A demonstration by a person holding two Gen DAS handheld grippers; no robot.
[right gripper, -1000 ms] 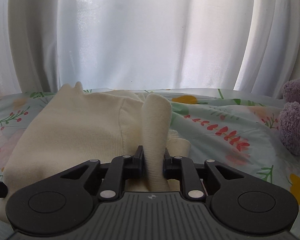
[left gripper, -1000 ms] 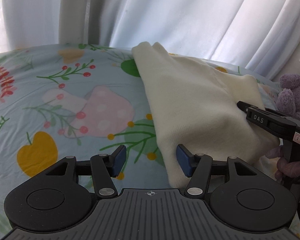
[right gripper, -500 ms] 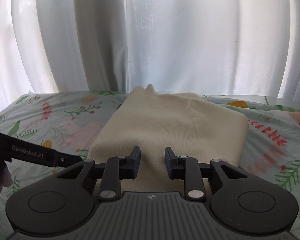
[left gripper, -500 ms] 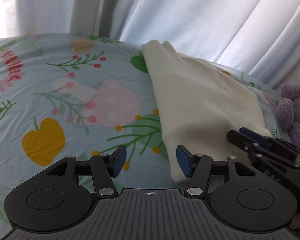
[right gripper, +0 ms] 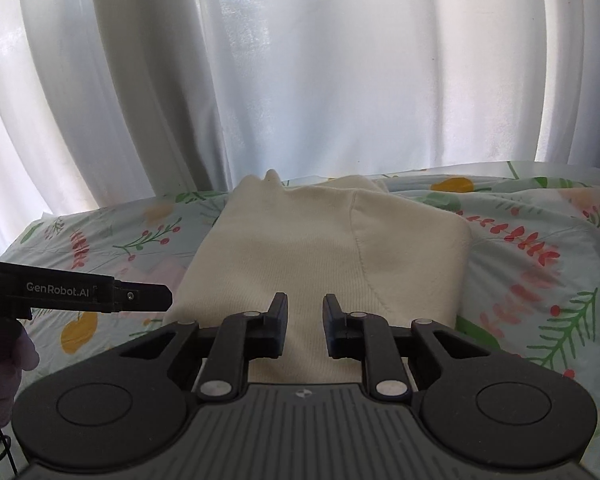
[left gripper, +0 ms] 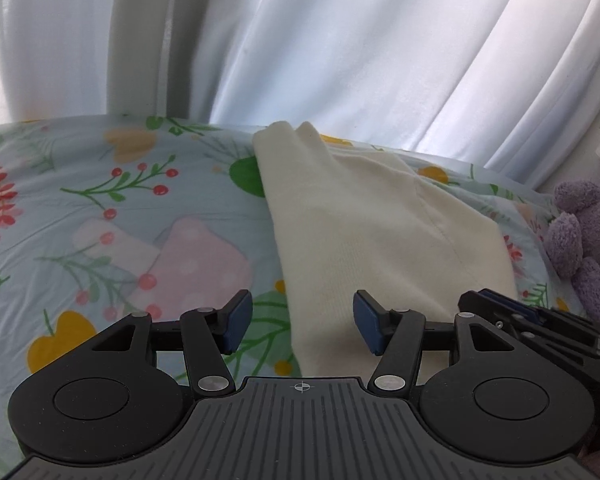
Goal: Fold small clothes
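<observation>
Left wrist view: my left gripper (left gripper: 302, 322) fills the lower frame, its blue pads well apart and clamped on nothing. Between and beyond them lies the folded cream garment (left gripper: 380, 232), running from the lower centre to the upper centre of the frame, flat on the floral bedsheet (left gripper: 100, 208). My right gripper (left gripper: 540, 328) enters at the lower right, near the garment's near right corner. A purple plush toy (left gripper: 588, 224) sits at the right edge. White curtains (left gripper: 340, 40) fill the top.

Right wrist view: my right gripper (right gripper: 305, 326) has its jaws a narrow way apart and closing, nothing pinched between them; the garment (right gripper: 320, 248) lies beyond, centre frame, on the bedsheet (right gripper: 540, 248). My left gripper (right gripper: 140, 298) reaches in from the left edge, just beside the garment's left border. Curtains (right gripper: 300, 60) behind.
</observation>
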